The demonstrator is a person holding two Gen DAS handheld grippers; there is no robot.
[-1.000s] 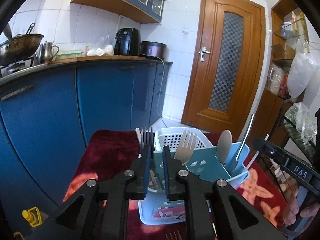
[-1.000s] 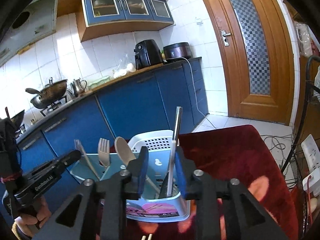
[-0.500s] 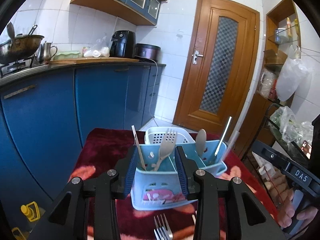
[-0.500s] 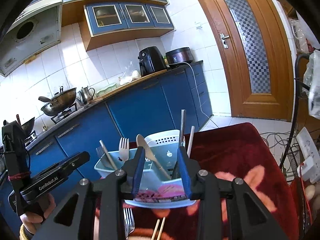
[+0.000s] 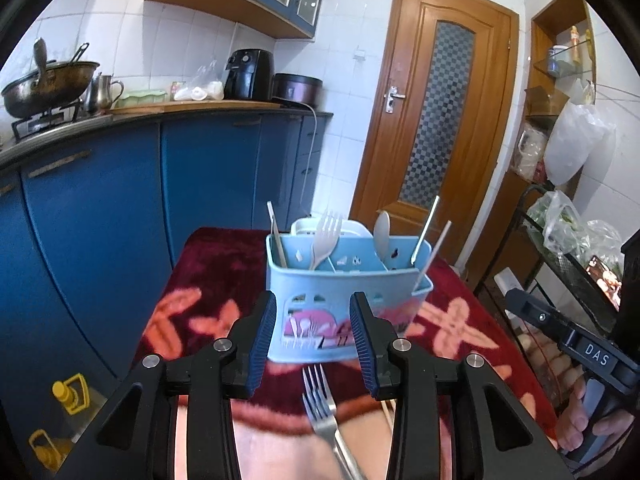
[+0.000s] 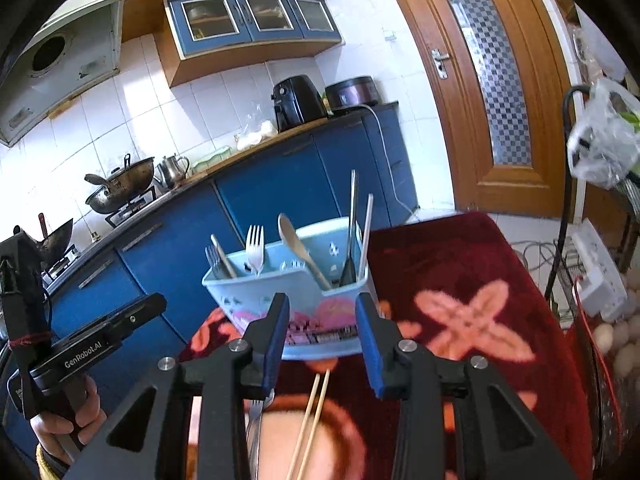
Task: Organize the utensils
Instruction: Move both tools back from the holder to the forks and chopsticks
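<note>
A light blue utensil caddy (image 5: pixel 344 312) stands on the red patterned cloth; it also shows in the right wrist view (image 6: pixel 296 300). It holds a white plastic fork (image 5: pixel 326 236), a wooden spoon (image 6: pixel 300 252), metal utensils and a stick. My left gripper (image 5: pixel 314 344) is open and empty, just short of the caddy. Two metal forks (image 5: pixel 320 404) lie on the cloth between its fingers. My right gripper (image 6: pixel 322 346) is open and empty in front of the caddy. A pair of chopsticks (image 6: pixel 312 420) lies below it.
The red cloth (image 6: pixel 472 320) covers the table. Blue kitchen cabinets (image 5: pixel 120 208) stand to the left, a wooden door (image 5: pixel 436 120) behind. A black wire rack (image 5: pixel 568 264) with bags stands right of the table. A white power strip (image 6: pixel 596 272) lies at the right.
Both grippers opened, let go of utensils now standing in the caddy, and pulled back. The forks and chopsticks on the cloth have come into view.
</note>
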